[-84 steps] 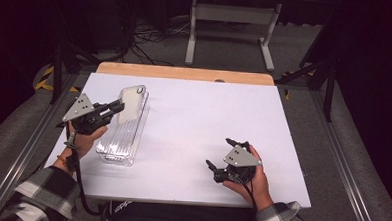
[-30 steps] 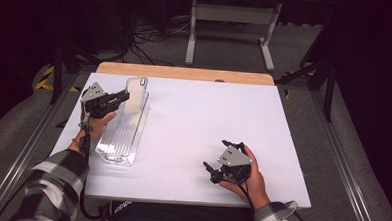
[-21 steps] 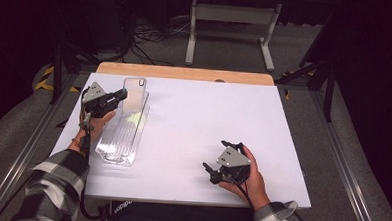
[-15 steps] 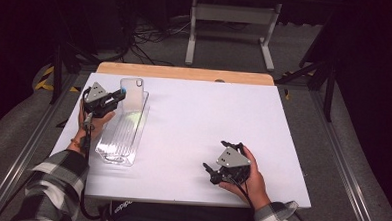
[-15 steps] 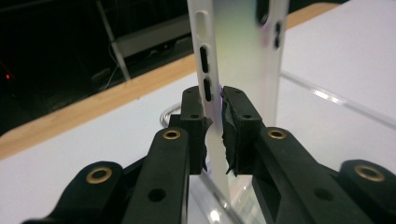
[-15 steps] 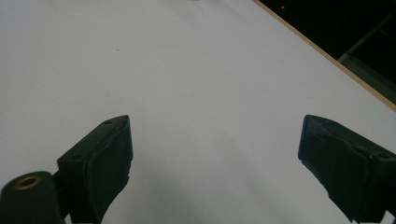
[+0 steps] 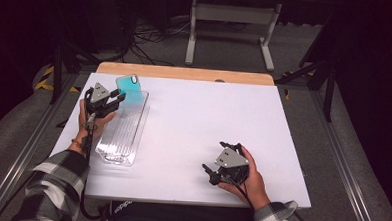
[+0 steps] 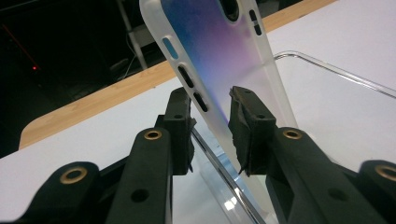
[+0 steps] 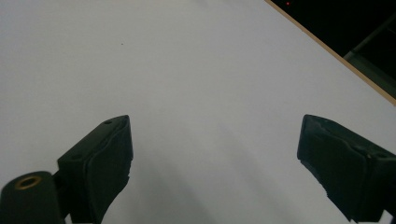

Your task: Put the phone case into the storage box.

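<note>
The phone case [image 8: 224, 60] is seen standing tilted between the jaws of the left gripper [image 8: 212, 128], over the far end of the clear tray [image 7: 120, 137] on the table [image 7: 209, 116]. These jaws have just been opening; a gap is visible beside the case's edge. The right gripper [image 9: 212, 163] is held with jaws wide apart over bare table.

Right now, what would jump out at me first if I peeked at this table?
The blue phone case, standing up at the far end of the clear tray on the table's left. The left claw has it between its jaws, which have just been opening. The right claw rests open, near the front.
</note>
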Demonstrator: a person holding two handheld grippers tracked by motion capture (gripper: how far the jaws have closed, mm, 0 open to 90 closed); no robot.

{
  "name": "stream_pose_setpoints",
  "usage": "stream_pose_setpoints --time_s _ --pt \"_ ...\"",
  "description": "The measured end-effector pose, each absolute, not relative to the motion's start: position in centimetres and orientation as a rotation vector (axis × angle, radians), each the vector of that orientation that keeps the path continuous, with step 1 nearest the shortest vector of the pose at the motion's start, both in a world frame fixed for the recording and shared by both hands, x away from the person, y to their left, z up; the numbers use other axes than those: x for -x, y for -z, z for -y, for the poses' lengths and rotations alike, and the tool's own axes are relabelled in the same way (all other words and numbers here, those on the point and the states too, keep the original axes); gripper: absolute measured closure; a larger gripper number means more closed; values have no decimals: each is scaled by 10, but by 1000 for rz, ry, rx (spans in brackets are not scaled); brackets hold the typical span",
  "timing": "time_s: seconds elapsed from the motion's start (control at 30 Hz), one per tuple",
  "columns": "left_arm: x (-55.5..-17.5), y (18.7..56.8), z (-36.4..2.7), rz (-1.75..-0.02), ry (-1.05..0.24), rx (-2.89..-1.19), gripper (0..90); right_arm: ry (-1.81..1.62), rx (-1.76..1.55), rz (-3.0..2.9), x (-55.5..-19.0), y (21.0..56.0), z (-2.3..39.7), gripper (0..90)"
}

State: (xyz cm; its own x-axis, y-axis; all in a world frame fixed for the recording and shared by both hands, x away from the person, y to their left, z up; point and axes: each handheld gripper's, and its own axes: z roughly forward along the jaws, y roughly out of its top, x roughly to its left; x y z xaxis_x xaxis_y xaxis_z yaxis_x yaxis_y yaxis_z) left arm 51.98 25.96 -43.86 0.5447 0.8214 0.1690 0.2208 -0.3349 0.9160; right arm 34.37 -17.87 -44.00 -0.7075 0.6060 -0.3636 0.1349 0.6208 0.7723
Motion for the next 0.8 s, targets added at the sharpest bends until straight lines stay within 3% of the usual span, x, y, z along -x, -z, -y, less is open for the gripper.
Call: stream_pose_setpoints --time_s 0.47,0.8 --pt "-524 437 -250 -857 -934 -1903 734 -979 -578 -2247 -345 442 177 115" --pt "-525 434 -250 -878 -883 -1869 719 -960 -578 -2246 -345 442 178 116"
